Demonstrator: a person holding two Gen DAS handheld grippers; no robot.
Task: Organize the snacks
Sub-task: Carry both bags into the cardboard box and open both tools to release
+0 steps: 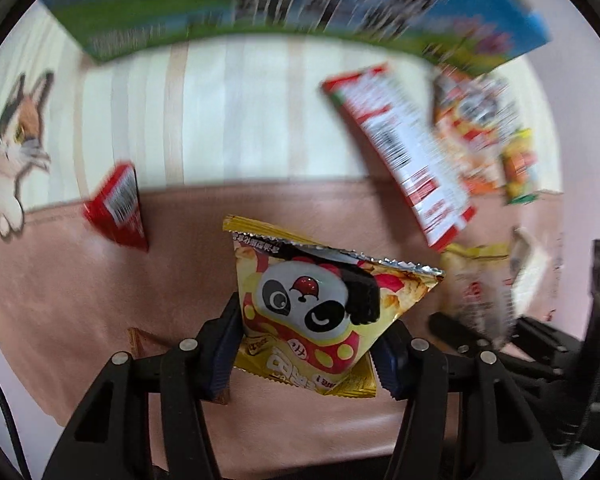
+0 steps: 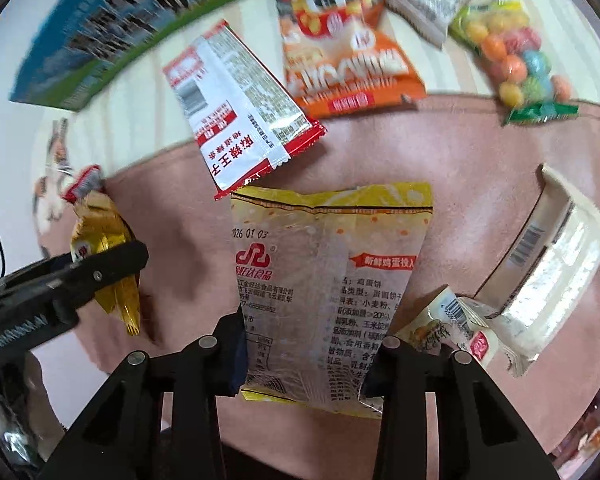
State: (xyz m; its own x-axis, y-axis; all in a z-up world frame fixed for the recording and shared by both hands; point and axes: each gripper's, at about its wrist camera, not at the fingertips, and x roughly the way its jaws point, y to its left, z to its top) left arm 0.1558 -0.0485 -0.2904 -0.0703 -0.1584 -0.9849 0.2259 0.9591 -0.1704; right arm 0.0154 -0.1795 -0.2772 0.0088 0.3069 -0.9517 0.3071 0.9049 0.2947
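My left gripper [image 1: 306, 356] is shut on a yellow panda snack packet [image 1: 320, 304] and holds it above the pink mat [image 1: 100, 320]. My right gripper [image 2: 306, 364] is shut on a yellow egg-biscuit bag [image 2: 324, 280], also over the mat [image 2: 480, 180]. The left gripper with its gold packet shows at the left of the right wrist view [image 2: 100, 264]. The right gripper and its bag show blurred at the right of the left wrist view [image 1: 480, 292].
A red-white long packet [image 2: 240, 108], an orange panda bag [image 2: 348, 48], a candy-ball bag [image 2: 512, 64], a white wrapped box [image 2: 548, 260] and a small bun packet [image 2: 452, 328] lie around. A blue-green box [image 2: 100, 40] stands behind. A small red packet [image 1: 118, 208] lies left.
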